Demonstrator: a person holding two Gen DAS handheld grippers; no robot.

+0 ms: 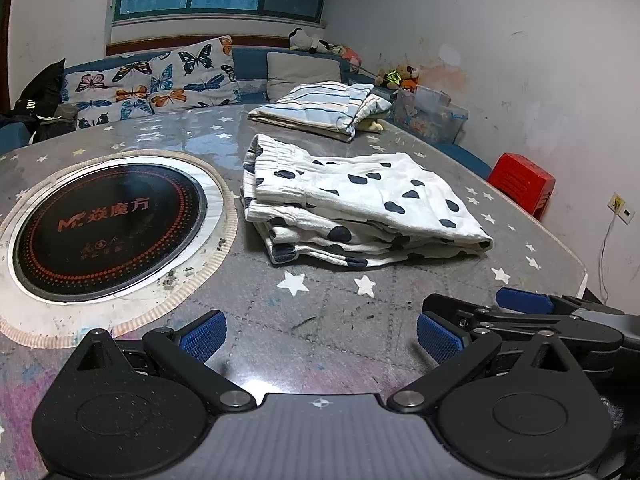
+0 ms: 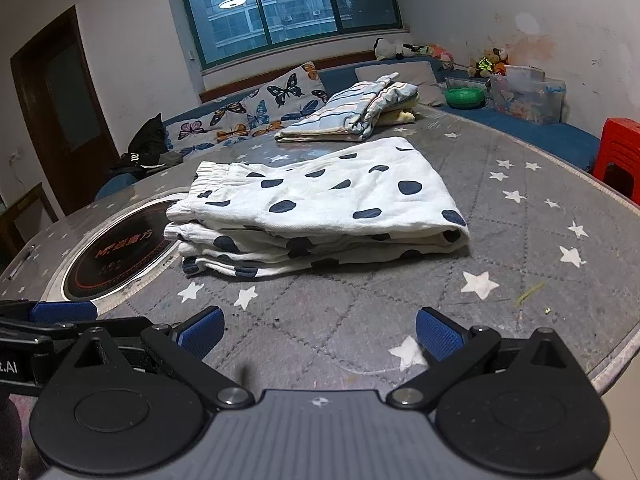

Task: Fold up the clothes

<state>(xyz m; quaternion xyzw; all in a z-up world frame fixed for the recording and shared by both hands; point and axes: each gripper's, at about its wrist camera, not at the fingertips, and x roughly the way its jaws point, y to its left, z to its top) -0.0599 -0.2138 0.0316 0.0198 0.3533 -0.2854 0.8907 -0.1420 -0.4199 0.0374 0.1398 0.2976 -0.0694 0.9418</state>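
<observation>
A white garment with dark blue spots [image 1: 360, 208] [image 2: 320, 208] lies folded in several layers on the grey star-patterned table [image 1: 328, 312] [image 2: 520, 240], its elastic waistband at the left. Behind it rests a folded striped garment [image 1: 320, 108] [image 2: 352, 114]. My left gripper [image 1: 320, 338] hovers open over bare table in front of the spotted garment, holding nothing. My right gripper [image 2: 320, 334] is open too, a short way in front of the same garment and apart from it. The right gripper [image 1: 520, 312] shows at the lower right of the left wrist view, and the left gripper [image 2: 60, 316] at the lower left of the right wrist view.
A round black induction hob [image 1: 108, 232] [image 2: 120, 256] is set into the table left of the garment. Butterfly cushions [image 1: 152, 80] [image 2: 256, 112] line a blue bench behind. A clear plastic box [image 1: 432, 114] [image 2: 528, 94], a green bowl [image 2: 464, 97] and a red stool [image 1: 522, 184] [image 2: 620, 156] stand at the right.
</observation>
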